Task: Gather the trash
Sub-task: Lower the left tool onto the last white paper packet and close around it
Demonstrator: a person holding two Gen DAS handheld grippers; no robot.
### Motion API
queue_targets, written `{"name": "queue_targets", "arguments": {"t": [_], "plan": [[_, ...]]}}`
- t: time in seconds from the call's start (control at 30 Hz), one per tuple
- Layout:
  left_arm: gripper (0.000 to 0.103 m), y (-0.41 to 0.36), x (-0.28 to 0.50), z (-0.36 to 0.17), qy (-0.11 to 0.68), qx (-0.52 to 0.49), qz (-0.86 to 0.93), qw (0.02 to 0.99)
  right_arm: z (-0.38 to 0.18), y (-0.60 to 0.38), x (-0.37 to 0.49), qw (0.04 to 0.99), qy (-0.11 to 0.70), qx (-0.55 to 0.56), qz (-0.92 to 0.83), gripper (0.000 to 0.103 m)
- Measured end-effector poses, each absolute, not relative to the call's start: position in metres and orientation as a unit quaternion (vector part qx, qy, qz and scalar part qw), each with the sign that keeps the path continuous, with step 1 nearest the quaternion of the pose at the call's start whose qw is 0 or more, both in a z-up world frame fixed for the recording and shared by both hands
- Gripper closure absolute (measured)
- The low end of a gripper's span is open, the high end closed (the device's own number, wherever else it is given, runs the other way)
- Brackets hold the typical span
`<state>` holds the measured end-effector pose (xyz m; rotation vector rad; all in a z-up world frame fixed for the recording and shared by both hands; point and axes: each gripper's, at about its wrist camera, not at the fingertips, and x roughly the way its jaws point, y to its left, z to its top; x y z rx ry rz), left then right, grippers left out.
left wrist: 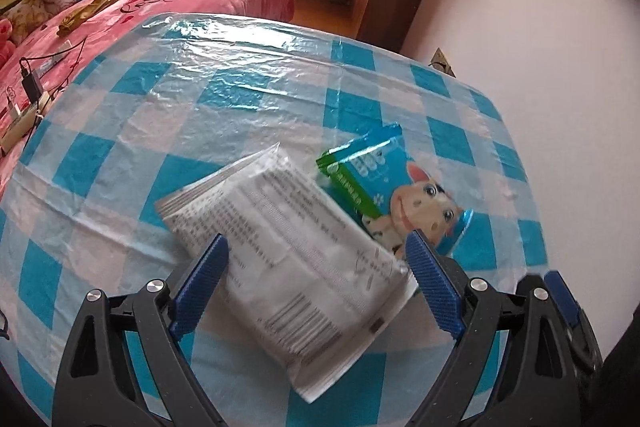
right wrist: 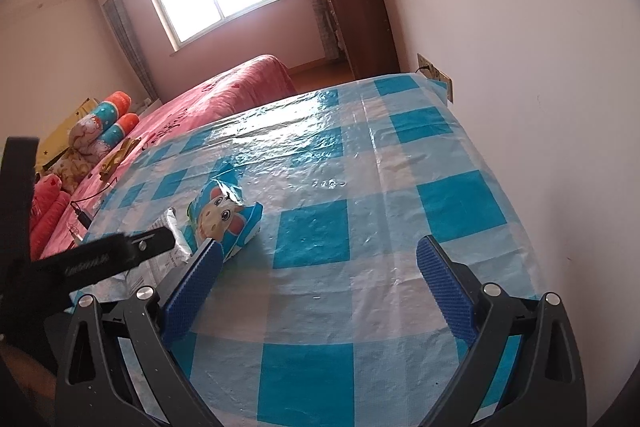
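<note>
In the left wrist view, the left hand-held gripper [left wrist: 316,253] hangs wide open and empty above a white printed packet [left wrist: 288,247] lying on the blue-and-white checked tabletop [left wrist: 240,75]; the packet fills the lower centre of the frame, its long axis running from upper left to lower right, so it lies askew between the two blue fingers [left wrist: 200,287] rather than square to them. Just beyond it, to the right, sits a blue cartoon-cow wrapper [left wrist: 416,203], touching or overlapping the packet's edge. In the right wrist view, the right hand-held gripper [right wrist: 320,253] is likewise spread open with nothing in it, over bare cloth; the cow wrapper [right wrist: 222,219] lies at left centre, off its left finger, with the packet [right wrist: 176,231] further left under the other tool. The left hand appears the nearer to the packet.
</note>
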<state>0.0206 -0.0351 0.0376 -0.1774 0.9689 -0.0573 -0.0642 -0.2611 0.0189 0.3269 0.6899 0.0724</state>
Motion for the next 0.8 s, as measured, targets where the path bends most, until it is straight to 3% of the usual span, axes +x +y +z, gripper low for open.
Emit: {"name": "queue_targets", "arguments": {"t": [0.37,0.47,0.57,0.8], "plan": [[0.012,-0.049,0.031,0.027,0.453,-0.006,0.019,0.892,0.014,-0.264,-0.063,0.922,0.345,0.170,0.044,0.007],[0.012,-0.046,0.032,0.027,0.455,-0.003,0.029,0.890,0.014,-0.264,-0.063,0.922,0.345,0.172,0.045,0.007],[0.004,-0.039,0.033,0.024,0.466,-0.010,0.048,0.884,0.013,-0.263,-0.063,0.921,0.346,0.172,0.046,0.007],[0.004,-0.032,0.023,0.022,0.488,-0.040,0.062,0.870,0.010,-0.264,-0.061,0.918,0.350,0.178,0.051,0.007]]}}
